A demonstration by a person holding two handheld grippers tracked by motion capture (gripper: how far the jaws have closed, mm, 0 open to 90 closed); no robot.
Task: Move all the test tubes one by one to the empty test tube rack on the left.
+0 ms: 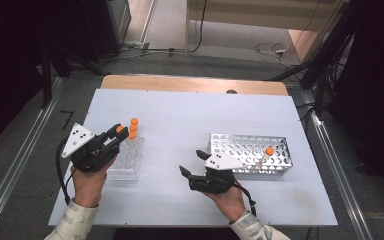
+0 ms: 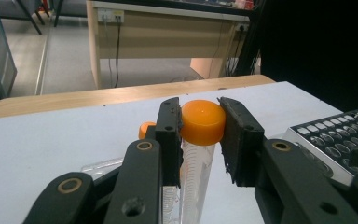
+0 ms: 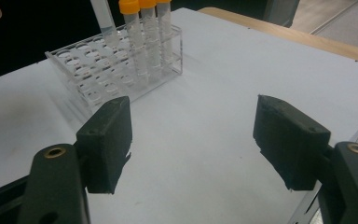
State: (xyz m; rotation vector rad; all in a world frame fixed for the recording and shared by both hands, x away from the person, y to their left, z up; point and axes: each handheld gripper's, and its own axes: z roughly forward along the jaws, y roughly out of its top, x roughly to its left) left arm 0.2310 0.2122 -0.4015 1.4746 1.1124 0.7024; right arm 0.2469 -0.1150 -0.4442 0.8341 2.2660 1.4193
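Note:
My left gripper (image 2: 201, 123) is shut on the orange cap of a clear tube (image 2: 196, 161); in the high view that gripper (image 1: 118, 131) holds the tube's cap over the clear plastic rack (image 1: 128, 159) at the left. Three more orange-capped tubes (image 1: 133, 128) stand at the rack's far end, and they appear again in the right gripper view (image 3: 142, 32). My right gripper (image 3: 193, 142) is open above bare table, nothing between its pads; from above the right gripper (image 1: 192, 163) lies just left of the metal rack (image 1: 250, 152). One orange-capped tube (image 1: 269, 151) stands in the metal rack.
The white table top (image 1: 180, 120) lies between the two racks. A wooden strip (image 1: 195, 84) runs along the far edge. Beyond it is floor with cables, and metal rails (image 1: 330, 150) run on both sides.

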